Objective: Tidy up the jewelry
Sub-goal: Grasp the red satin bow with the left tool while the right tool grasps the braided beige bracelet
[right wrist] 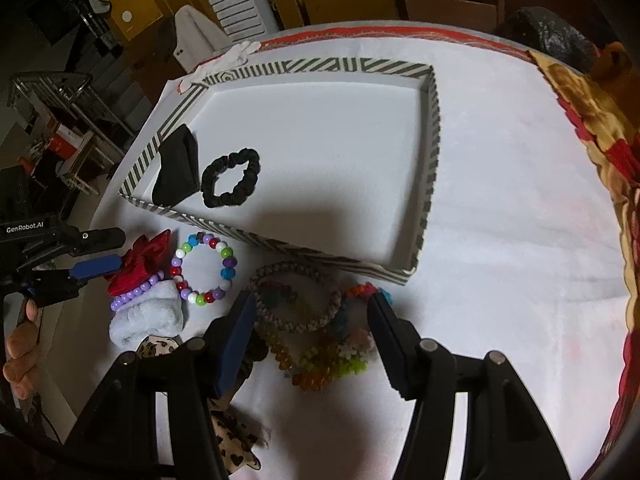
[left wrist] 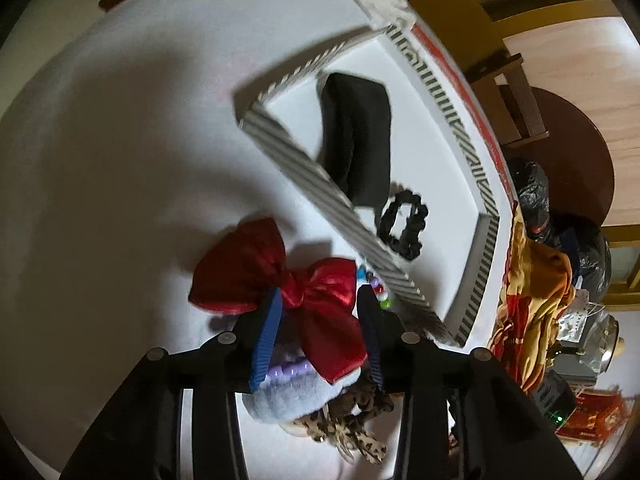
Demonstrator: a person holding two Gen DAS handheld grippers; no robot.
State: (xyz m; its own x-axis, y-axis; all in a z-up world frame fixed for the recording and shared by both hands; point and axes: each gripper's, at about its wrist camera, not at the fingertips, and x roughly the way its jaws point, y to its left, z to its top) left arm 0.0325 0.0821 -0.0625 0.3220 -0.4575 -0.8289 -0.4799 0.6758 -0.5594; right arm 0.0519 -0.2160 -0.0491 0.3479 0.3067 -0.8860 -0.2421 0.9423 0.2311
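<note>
The left gripper (left wrist: 320, 292) had its two blue-padded fingers spread, and the red bow (left wrist: 280, 280) lay between them, its knot just inside the left finger (left wrist: 267, 340) and its lower loop reaching toward the right one. The fingers straddled the bow without pressing on it, as far as the left wrist view showed. In the right wrist view the same gripper (right wrist: 96, 252) reached in from nine o'clock, its blue pad touching the bow (right wrist: 140, 264) at the edge.

Under the bow sat a pale fluffy scrunchie (left wrist: 288, 398) ringed by a string of lilac beads (left wrist: 288, 370), toward six o'clock from the bow. A leopard-print scrunchie (left wrist: 344, 420) lay further toward six o'clock. A multicoloured bead bracelet (right wrist: 204, 268) rested on the white tablecloth (right wrist: 500, 200), just at three o'clock of the bow.

The right gripper (right wrist: 312, 308) was also wide apart, holding nothing. Between its fingers lay a heap: a grey braided band (right wrist: 296, 300) on top, with bright coil hair ties (right wrist: 320, 364) beneath it toward six o'clock. The left finger (right wrist: 236, 344) stood just beside the braided band's edge.

The striped tray (right wrist: 434, 152) stood at twelve o'clock of both piles, well clear of the right fingers. Inside it, at its nine o'clock corner, a folded black cloth band (right wrist: 178, 172) leaned against the wall, and a black scrunchie (right wrist: 231, 182) lay just at three o'clock of it, touching or nearly so.
</note>
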